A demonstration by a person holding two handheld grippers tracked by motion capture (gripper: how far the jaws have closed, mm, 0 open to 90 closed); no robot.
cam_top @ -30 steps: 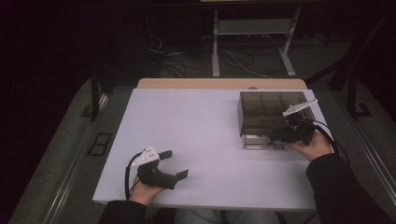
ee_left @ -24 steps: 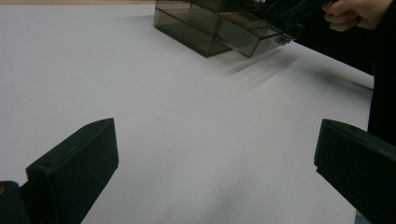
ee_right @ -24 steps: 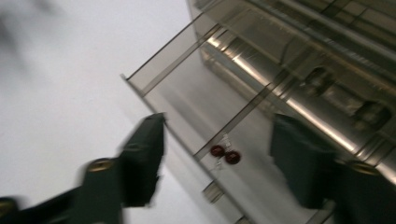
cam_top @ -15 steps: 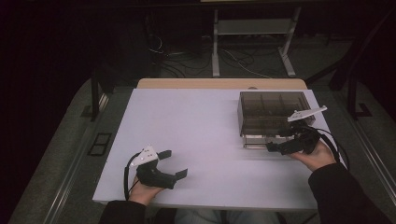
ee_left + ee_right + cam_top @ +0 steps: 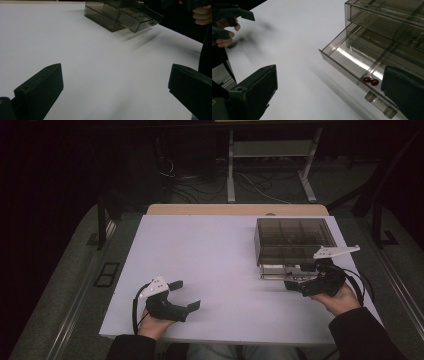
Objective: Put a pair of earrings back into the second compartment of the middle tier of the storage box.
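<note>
A smoky clear drawer box (image 5: pixel 292 237) stands at the table's right. Its bottom drawer (image 5: pixel 352 63) is pulled out, and two small red beads (image 5: pixel 370 81) lie in the drawer's front corner. My right gripper (image 5: pixel 304 279) is just in front of that drawer, apart from it; in the right gripper view my right gripper (image 5: pixel 330 75) is open with nothing between its jaws. My left gripper (image 5: pixel 185 295) rests near the front left of the table. In the left gripper view my left gripper (image 5: pixel 115 72) is wide open over bare tabletop, and the box (image 5: pixel 120 15) stands far off.
The white table (image 5: pixel 215 255) has bare room between the two hands. A wooden strip (image 5: pixel 235 209) runs along its far edge. Beyond it, on the dark floor, stand a metal frame (image 5: pixel 272 150) and cables. The person's hand (image 5: pixel 202 15) holds the right gripper.
My right gripper has drawn back from the box's front toward the table's near edge, and its jaws are now clear of the drawer. The left gripper has stayed put.
</note>
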